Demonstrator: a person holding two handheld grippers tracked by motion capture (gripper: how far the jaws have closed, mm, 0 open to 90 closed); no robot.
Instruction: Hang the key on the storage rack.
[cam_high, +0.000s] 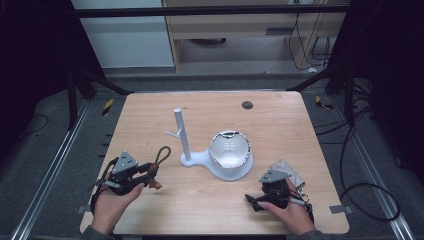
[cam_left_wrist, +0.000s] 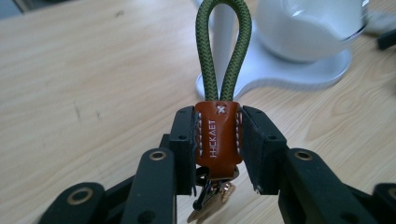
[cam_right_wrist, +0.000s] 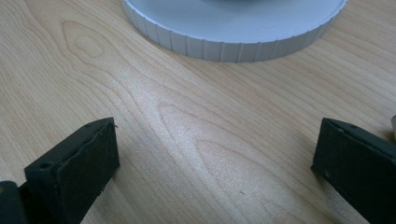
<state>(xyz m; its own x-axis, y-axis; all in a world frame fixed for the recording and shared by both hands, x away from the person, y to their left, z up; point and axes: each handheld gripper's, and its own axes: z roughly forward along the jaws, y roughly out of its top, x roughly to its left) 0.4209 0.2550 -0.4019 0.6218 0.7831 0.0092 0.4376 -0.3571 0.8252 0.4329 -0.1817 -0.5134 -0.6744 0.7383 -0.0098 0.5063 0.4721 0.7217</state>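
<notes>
- Key fob (cam_left_wrist: 218, 140) with a green cord loop (cam_left_wrist: 223, 46) and brown leather tab, near the desk's (cam_high: 150, 115) left front corner.
- Left gripper (cam_high: 150, 175) clamps the tab, leaving the loop free, probably for hanging on the white peg stand (cam_high: 182, 135) at mid-desk.
- Right gripper (cam_right_wrist: 215, 154) rests wide open, holding nothing, near the right front corner.

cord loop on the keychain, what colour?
Olive green, braided weave on the cord loop; clearest in the left gripper view.

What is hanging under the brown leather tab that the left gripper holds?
Under the leather tab, metal pieces hang, gold-coloured and dark. The tab and the jaws cover their upper part, so their exact kind is unclear.
</notes>
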